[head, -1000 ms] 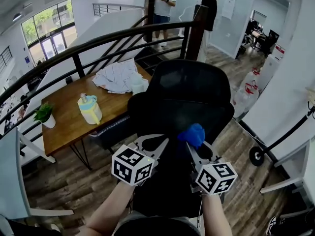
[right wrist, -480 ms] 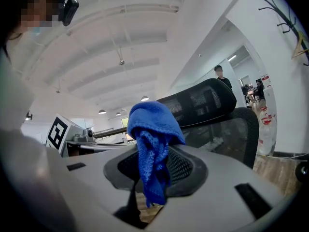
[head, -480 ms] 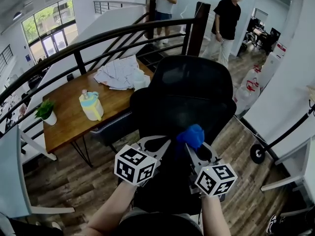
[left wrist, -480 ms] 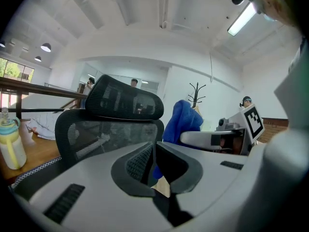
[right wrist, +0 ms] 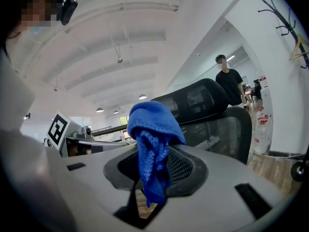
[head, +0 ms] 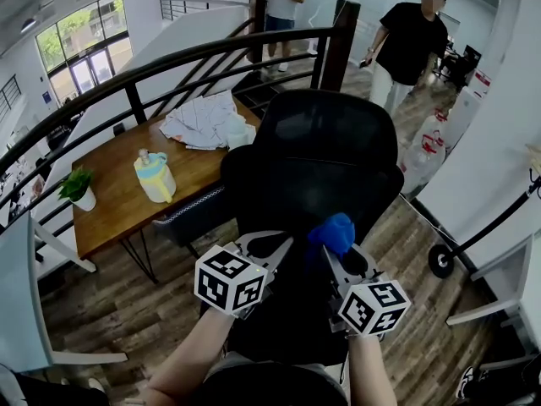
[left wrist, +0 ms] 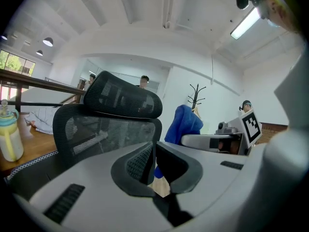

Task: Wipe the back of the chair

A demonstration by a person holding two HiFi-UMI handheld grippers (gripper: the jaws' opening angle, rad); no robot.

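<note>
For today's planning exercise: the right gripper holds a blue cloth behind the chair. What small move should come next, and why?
Probably ease the right gripper forward until the blue cloth presses on the chair back. Its jaws are clamped on the cloth, and the mesh stands just beyond; contact is not evident yet.

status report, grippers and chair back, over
Left gripper shut, empty. Right gripper shut on blue cloth, held by the chair back, contact unclear. Nothing between cloth and chair; person beyond it.

Black mesh chair (head: 330, 146) stands upright (headrest on top); bunched blue cloth (head: 332, 233) near its back
</note>
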